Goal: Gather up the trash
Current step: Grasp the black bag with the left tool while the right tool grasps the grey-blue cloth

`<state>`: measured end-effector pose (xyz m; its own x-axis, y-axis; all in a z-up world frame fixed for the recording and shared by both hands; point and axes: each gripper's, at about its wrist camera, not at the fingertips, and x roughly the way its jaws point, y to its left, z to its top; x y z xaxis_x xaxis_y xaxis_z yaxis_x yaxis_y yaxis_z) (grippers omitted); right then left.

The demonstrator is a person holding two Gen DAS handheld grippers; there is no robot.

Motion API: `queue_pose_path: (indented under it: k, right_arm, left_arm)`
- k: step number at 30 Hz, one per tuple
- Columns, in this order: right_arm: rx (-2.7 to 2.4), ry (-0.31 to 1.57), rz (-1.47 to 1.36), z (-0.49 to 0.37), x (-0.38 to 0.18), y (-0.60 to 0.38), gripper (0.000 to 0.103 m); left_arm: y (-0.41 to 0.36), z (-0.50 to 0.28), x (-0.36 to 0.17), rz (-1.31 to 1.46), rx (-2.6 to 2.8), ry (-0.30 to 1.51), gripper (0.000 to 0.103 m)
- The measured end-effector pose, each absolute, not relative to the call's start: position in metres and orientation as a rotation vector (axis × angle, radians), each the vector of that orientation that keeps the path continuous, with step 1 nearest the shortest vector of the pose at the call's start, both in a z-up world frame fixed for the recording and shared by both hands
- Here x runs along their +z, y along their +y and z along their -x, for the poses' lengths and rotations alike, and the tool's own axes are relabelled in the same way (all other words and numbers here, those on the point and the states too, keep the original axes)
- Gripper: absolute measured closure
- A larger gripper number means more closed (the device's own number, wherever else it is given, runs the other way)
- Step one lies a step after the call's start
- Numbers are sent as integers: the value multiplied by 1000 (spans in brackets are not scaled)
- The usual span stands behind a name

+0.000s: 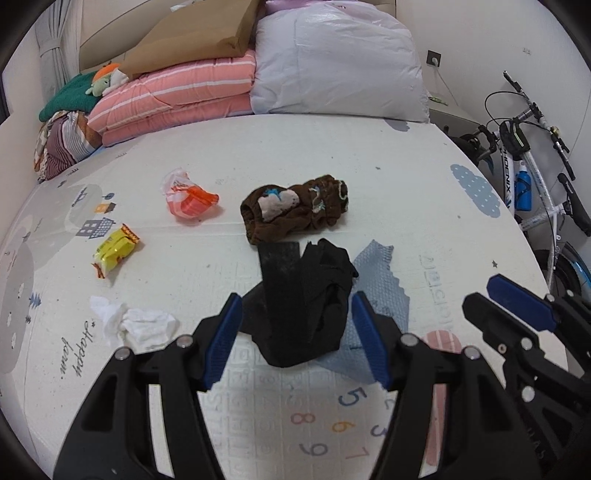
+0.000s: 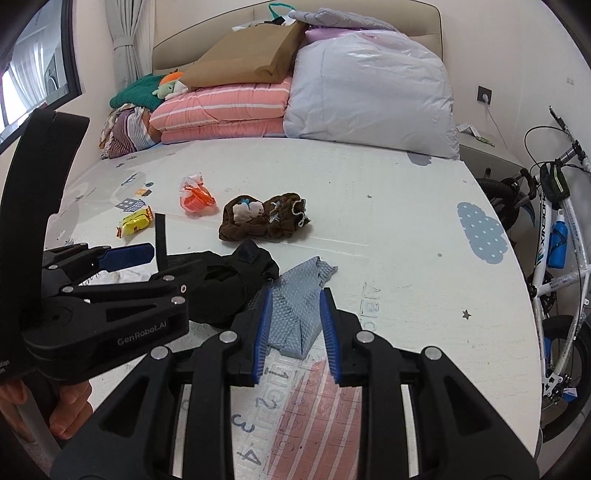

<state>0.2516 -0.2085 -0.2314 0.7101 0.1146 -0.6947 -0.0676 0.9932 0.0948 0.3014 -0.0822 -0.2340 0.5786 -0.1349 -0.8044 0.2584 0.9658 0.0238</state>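
A black cloth (image 1: 303, 306) lies crumpled on the white play mat (image 1: 388, 206), between the open fingers of my left gripper (image 1: 295, 339); whether the pads touch it I cannot tell. A blue-grey cloth (image 2: 295, 310) lies beside it, between the open fingers of my right gripper (image 2: 295, 332). Trash on the mat: a yellow wrapper (image 1: 114, 251), an orange-and-white wrapper (image 1: 188, 199) and a crumpled white tissue (image 1: 136, 325). A brown garment (image 1: 295, 210) lies behind the black cloth.
Folded pink bedding (image 1: 177, 99), a large white bag (image 1: 340, 62) and a brown paper bag (image 1: 195, 33) are stacked at the mat's far side. A white bicycle (image 2: 554, 258) stands to the right of the mat's edge.
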Motion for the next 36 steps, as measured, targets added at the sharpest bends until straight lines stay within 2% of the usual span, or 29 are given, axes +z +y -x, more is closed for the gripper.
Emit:
queue_pose_path:
  k: [2, 6, 11, 20, 22, 24, 36]
  right_arm:
    - [101, 791, -71, -258, -240, -209, 78]
    - [96, 812, -80, -265, -253, -210, 78]
    - [90, 817, -87, -267, -257, -211, 78]
    - [91, 804, -80, -261, -253, -211, 78]
    - [84, 803, -80, -261, -254, -210, 68]
    - [71, 790, -86, -261, -256, -208, 43]
    - [111, 883, -20, -292, -312, -174, 41]
  left_arm:
    - [-86, -305, -246, -169, -246, 950, 52]
    - [-92, -306, -259, -200, -271, 950, 56]
    - [-98, -299, -256, -233, -293, 921, 71]
    - [-88, -291, -233, -255, -219, 838, 75]
    - [-80, -290, -224, -244, -200, 817, 75]
    - [-73, -291, -218, -233, -179, 800, 75]
    - [-51, -307, -242, -195, -115, 862, 75]
